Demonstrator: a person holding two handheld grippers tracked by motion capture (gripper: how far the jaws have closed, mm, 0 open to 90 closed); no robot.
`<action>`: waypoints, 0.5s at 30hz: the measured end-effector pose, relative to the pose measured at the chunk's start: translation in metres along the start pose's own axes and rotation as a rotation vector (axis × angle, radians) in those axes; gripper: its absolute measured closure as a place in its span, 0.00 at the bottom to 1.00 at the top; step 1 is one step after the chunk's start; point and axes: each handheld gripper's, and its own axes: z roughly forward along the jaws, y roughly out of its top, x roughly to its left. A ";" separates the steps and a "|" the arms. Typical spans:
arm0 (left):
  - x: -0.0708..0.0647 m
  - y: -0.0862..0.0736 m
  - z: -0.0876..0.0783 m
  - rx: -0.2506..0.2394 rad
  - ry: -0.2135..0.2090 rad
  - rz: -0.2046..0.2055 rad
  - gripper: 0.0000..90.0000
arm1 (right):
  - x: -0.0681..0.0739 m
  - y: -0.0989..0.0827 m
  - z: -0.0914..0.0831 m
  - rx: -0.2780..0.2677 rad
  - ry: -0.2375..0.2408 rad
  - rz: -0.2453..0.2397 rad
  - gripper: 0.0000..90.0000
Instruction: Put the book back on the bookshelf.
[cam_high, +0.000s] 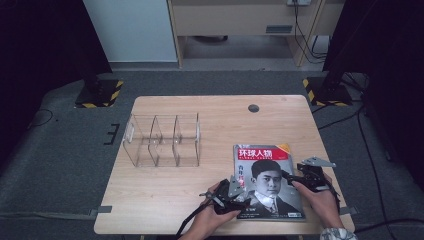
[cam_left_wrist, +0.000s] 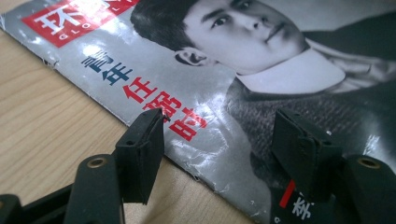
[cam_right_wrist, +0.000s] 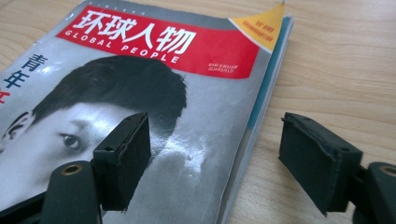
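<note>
High view: magazine (cam_high: 267, 182) lies flat on the table (cam_high: 165, 195), lower right of frame, cover up. Clear acrylic rack (cam_high: 162, 140) stands upright at centre left, well apart from the mag, its slots empty. L gripper (cam_high: 231, 196) sits at the mag's lower-left edge; R gripper (cam_high: 295, 176) at its right edge. Both hands come in from frame bottom.

Left gripper view: jaws stand apart, nothing clamped. Left-hand jaw rides at the mag's spine edge, over the red characters in frame centre; right-hand jaw is over the cover at lower right. Whether the pads touch the cover cannot be told. Mag corner is worn, slightly curled off the wood.

Right gripper view: jaws released, wide. One jaw over the cover at lower left, the other over bare wood at lower right; the mag's page edge runs between them. No squeeze on the paper.

Step in hand (judged): pre-grasp, both grippers straddling opposite edges of the mag, likely to lift it for the rack.

Next move calls for: get one jaw under the edge, since the mag lies flush on the table; close on the full page stack, not the cover alone, else it fans open. Keep both sides level on lift.
</note>
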 end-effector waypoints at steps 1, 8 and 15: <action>0.001 0.000 0.000 0.000 -0.006 -0.012 0.38 | 0.001 0.000 0.002 0.013 0.003 0.007 0.29; 0.001 -0.001 0.001 -0.007 -0.007 -0.006 0.38 | 0.004 0.003 -0.001 -0.003 0.028 -0.016 0.38; 0.001 -0.001 0.001 -0.007 -0.004 -0.004 0.38 | 0.014 0.009 -0.017 -0.080 0.066 -0.011 0.52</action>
